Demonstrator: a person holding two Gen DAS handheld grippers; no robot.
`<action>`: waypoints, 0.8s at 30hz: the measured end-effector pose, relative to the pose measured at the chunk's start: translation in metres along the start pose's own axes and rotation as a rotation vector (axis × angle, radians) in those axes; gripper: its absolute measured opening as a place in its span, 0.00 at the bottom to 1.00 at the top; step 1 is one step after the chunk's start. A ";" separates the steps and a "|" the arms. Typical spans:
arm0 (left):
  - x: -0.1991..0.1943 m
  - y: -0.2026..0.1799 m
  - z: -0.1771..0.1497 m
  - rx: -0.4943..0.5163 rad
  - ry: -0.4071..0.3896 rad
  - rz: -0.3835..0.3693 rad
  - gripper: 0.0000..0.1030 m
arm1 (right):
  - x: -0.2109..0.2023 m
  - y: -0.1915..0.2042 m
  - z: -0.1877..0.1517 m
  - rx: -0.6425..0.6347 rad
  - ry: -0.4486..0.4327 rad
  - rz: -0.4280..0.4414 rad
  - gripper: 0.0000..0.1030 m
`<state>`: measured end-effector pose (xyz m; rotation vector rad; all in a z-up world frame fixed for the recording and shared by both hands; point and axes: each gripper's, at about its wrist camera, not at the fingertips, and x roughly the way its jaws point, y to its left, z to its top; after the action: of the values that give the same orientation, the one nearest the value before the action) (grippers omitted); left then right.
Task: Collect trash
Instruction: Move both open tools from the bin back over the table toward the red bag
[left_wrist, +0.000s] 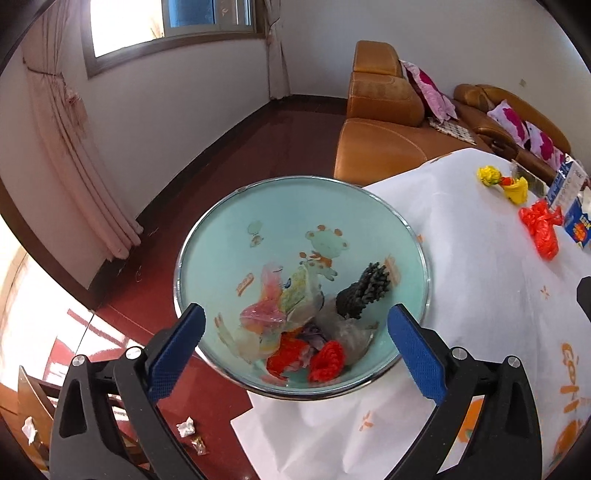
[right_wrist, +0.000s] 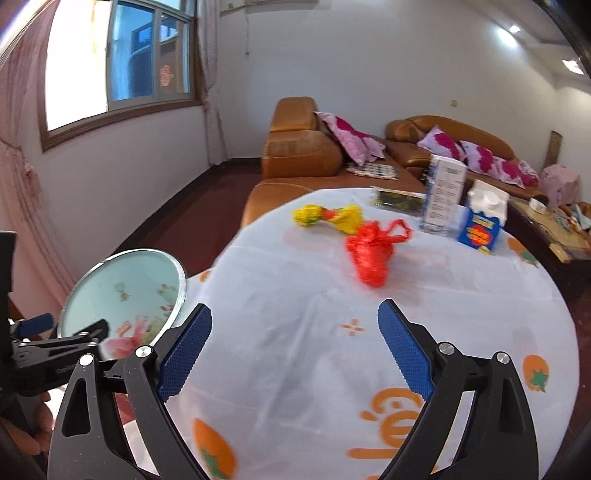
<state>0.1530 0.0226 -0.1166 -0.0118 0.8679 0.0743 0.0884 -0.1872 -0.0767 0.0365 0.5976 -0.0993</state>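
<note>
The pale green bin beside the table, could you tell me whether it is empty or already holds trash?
Partly filled: the bin holds crumpled wrappers and red scraps at its bottom, walls mostly bare.

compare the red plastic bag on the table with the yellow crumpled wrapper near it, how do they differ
The red plastic bag is one solid colour; the yellow crumpled wrapper has a red-orange pinch in the middle. The bag has loop handles sticking up, while the wrapper is twisted like a bow with two bunched ends. The bag lies nearer the right gripper; the wrapper is farther back. Both are crumpled and lie on the white tablecloth, not yet in the bin.
</note>
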 end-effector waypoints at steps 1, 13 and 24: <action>-0.001 -0.003 0.001 0.005 -0.006 0.003 0.94 | 0.000 -0.006 0.000 0.008 0.002 -0.010 0.87; 0.002 -0.043 0.013 0.107 -0.032 0.017 0.94 | 0.017 -0.078 0.001 0.094 0.055 -0.101 0.87; 0.018 -0.079 0.024 0.186 -0.041 -0.016 0.94 | 0.072 -0.120 0.031 0.144 0.139 -0.082 0.81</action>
<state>0.1884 -0.0542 -0.1161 0.1568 0.8309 -0.0214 0.1525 -0.3145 -0.0921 0.1593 0.7301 -0.2207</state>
